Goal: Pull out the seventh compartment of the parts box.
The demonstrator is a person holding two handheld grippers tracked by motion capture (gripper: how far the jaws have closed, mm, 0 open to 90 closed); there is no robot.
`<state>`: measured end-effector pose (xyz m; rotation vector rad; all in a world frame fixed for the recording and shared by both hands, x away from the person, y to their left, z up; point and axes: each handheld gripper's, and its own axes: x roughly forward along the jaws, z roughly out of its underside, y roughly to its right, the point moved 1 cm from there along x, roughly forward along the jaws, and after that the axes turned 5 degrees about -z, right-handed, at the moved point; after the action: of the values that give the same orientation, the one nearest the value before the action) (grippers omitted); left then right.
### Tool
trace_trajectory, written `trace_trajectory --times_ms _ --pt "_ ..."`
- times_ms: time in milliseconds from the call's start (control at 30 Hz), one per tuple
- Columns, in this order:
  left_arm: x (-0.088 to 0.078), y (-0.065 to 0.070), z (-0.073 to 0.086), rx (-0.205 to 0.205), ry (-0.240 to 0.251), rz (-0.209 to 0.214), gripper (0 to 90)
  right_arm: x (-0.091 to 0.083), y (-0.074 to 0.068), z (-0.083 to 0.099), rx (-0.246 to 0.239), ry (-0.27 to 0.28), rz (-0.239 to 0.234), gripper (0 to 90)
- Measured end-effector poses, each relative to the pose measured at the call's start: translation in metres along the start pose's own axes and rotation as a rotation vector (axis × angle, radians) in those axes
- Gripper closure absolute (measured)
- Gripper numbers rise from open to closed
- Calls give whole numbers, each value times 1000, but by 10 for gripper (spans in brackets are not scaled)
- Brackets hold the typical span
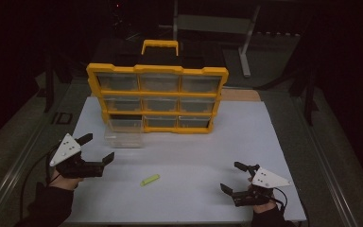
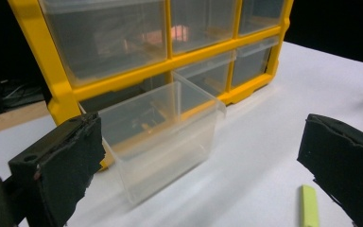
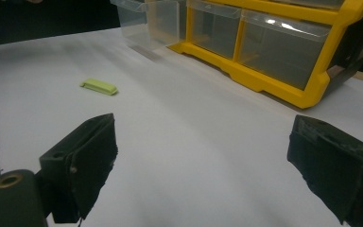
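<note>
A yellow organiser (image 1: 158,97) with clear drawers stands upright at the back of the white table (image 1: 194,151). One clear drawer (image 1: 124,133) (image 2: 163,137) is pulled out and sits on the table before its lower left slot. A small lime-green piece (image 1: 150,179) (image 2: 309,205) (image 3: 99,86) lies flat near the table's front middle. My left gripper (image 1: 97,147) (image 2: 203,165) is open at the front left, close to the clear drawer, with nothing between its jaws. My right gripper (image 1: 234,177) (image 3: 203,161) is open at the front right, empty, aimed across bare table toward the organiser (image 3: 274,42).
The organiser's yellow handle (image 1: 159,46) sticks up behind it. A metal stand (image 1: 246,42) is on the dark floor beyond the table. Rails run along both table sides. Bare white surface lies between the two grippers.
</note>
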<state>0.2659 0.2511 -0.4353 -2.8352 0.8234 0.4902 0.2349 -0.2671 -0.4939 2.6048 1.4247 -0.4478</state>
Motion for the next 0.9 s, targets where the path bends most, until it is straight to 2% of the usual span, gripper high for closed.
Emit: trace_trajectory --times_ms 533,600,667,800,900 --pt "0 14 38 -33 -12 1 5 1 -1 0 -2 -4 -3 90" --pt "1 16 42 -42 -14 15 5 0 -1 -1 -3 -2 -3 90" --pt "2 18 46 -21 -16 5 5 0 -1 -1 -3 -2 -2 90" --pt "5 19 53 -34 3 -10 5 0 -1 -1 -3 -3 -4 90" --pt "7 18 57 -46 -20 -15 5 0 -1 0 -2 -4 -4 90"
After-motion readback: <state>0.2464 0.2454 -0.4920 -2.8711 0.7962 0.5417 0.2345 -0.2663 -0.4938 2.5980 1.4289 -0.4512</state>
